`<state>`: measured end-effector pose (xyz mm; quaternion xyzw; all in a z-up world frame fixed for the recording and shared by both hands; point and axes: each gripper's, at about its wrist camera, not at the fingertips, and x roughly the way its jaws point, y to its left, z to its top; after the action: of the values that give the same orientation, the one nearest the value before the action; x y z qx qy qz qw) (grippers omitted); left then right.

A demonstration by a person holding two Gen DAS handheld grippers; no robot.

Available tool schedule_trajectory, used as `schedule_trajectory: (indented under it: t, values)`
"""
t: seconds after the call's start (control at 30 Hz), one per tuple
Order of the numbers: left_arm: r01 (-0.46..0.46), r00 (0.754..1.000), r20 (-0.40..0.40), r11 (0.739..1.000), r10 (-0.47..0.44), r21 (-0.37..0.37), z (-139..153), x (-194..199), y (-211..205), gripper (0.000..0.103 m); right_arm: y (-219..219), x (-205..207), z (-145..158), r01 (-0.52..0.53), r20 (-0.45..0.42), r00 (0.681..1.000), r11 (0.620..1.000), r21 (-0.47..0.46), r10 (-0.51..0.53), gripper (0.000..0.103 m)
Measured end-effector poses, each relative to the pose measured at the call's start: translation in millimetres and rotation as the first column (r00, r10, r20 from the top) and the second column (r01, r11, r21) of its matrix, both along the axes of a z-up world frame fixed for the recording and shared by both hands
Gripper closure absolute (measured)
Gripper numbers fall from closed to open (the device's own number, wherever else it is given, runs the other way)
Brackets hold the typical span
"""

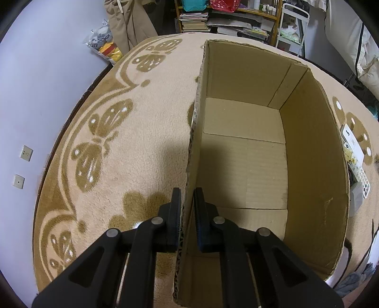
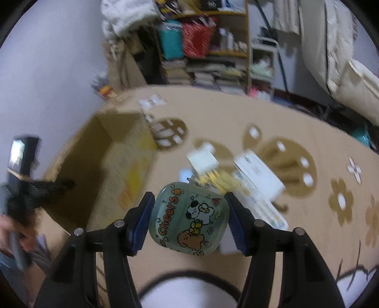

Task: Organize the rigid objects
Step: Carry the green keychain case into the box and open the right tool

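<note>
An open cardboard box (image 1: 244, 147) stands on the beige patterned rug, and nothing lies inside it. My left gripper (image 1: 187, 201) is shut on the box's near left wall, one finger outside and one inside. In the right wrist view my right gripper (image 2: 189, 196) is shut on a green rounded case (image 2: 189, 218) printed with cartoon animals and "Cheers", held above the rug. The box (image 2: 106, 161) lies to its left, blurred. There the left gripper (image 2: 47, 187) shows at the box's edge, with a person's hand (image 2: 14, 232) on its handle.
White boxes (image 2: 258, 175) and a smaller white item (image 2: 203, 158) lie on the rug (image 2: 236, 113) beyond the case. Right of the box lie a white box (image 1: 353, 144) and a remote (image 1: 362, 177). A cluttered shelf (image 1: 227, 19) and a wall (image 1: 35, 83) border the rug.
</note>
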<state>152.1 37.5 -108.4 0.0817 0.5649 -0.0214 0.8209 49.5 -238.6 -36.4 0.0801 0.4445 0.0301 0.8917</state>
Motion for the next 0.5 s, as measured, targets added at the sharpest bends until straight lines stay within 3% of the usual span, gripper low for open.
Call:
schedule_trajectory:
  t: [0.23,0.5]
  values:
    - [-0.005,1.000,0.004,1.000,0.005,-0.004,-1,0,2,0.093,36,28,32,-0.091,0.098,0.992,0.994,0.066,0.085,0.039]
    - [-0.008,1.000,0.000,1.000,0.008,-0.008,-1,0,2,0.093,78,60,36,-0.187,0.120,0.978,0.976,0.110,0.174,0.039]
